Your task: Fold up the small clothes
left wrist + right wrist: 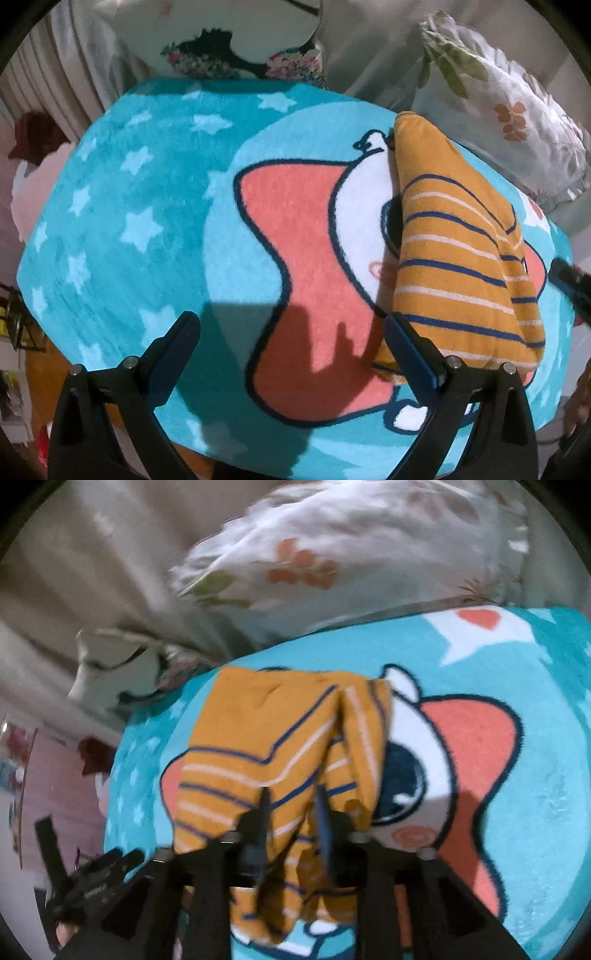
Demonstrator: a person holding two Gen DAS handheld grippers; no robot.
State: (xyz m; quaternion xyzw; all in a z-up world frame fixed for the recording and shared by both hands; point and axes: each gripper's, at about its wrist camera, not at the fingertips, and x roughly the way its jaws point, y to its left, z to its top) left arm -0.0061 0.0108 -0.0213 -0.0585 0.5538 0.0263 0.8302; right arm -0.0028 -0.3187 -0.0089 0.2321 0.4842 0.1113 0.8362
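Note:
A mustard garment [461,258] with navy and white stripes lies folded on a teal blanket [129,203] printed with stars and a cartoon figure. My left gripper [291,321] is open wide over the blanket. Its right finger rests beside the garment's near corner, and nothing is between its fingers. In the right wrist view the garment [266,731] stretches away from my right gripper [292,797]. Its fingers stand a little apart over the garment's near edge, with striped cloth showing in the gap and not pinched. The right gripper's tip [569,288] also shows at the right edge of the left wrist view.
A white pillow with orange flowers [517,122] lies behind the blanket at the right. A black-and-white floral cushion [240,48] sits at the back. Beige cloth hangs behind both. The blanket [535,775] drops away at its left edge toward pink items.

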